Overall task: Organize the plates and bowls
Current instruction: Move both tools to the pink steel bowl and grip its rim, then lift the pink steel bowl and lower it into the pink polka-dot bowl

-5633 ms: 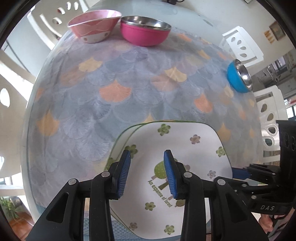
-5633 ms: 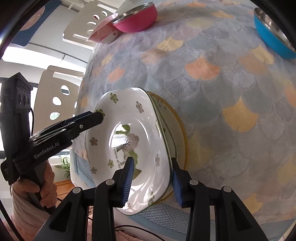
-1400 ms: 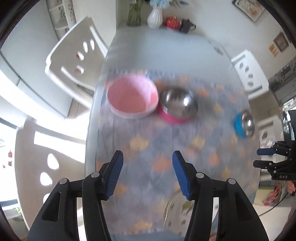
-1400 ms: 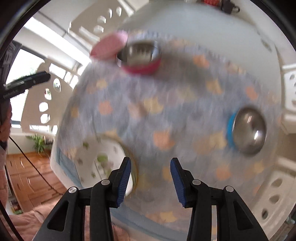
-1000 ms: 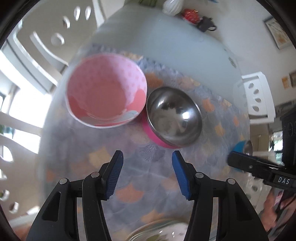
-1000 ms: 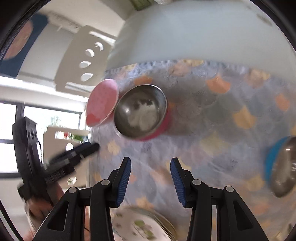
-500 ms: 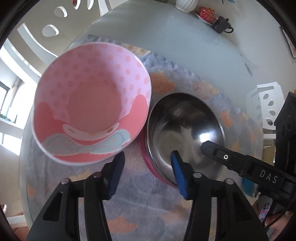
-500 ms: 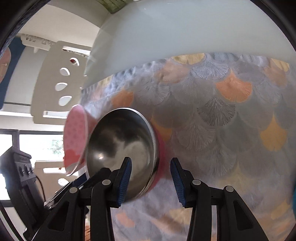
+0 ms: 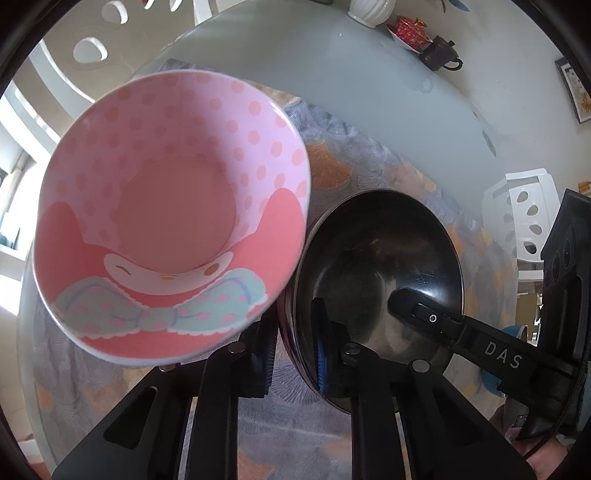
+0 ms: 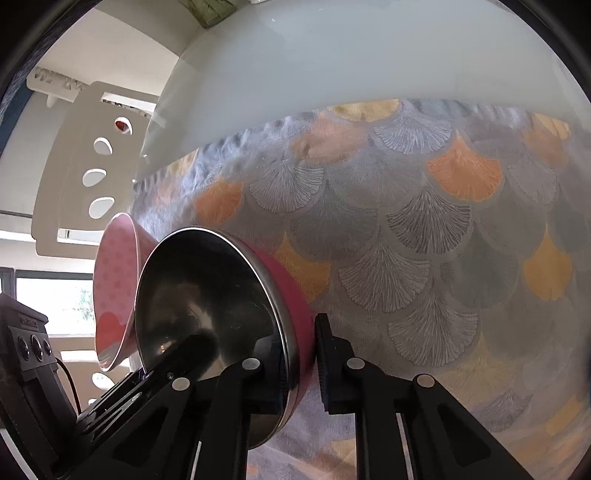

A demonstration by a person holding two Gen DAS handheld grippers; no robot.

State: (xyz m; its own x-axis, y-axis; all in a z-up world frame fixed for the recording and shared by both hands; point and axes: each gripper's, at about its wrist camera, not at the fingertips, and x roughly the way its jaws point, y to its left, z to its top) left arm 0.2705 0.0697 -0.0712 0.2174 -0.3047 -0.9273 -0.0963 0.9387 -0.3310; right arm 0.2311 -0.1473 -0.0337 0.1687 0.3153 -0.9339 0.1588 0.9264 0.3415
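While our two grippers pointed steeply down at the table, both sets of jaws had just been closing, and each had a wall of the same bowl between its pads. Our left gripper (image 9: 293, 350) was clenched on the near left rim of the steel bowl with the magenta outside (image 9: 376, 273), one blue pad inside the bowl and the other outside, tucked under the pink bowl (image 9: 173, 218). Our right gripper (image 10: 295, 363) was clamped on that steel bowl's (image 10: 207, 314) rim as well, one finger inside the dark steel and the other pressed on the magenta outer wall.

In the left wrist view the steel bowl sat at lower centre right, mouth turned up towards the camera, with our right gripper's black finger lying across its lower right. In the right wrist view it filled the lower left, and its mouth faced the left of the frame. Being round, it showed no long axis. The pink bowl, dotted and printed with a bow, stood just beside it, mouth up; we could not tell if the two touched.

Both rested on a tablecloth (image 10: 424, 229) of grey and orange fan scales over a pale table (image 9: 332, 70). White chairs (image 9: 528, 221) with oval holes stood around, and a white vase (image 9: 371, 11), a red cup (image 9: 408, 29) and a dark teapot (image 9: 441, 55) sat at the far end.
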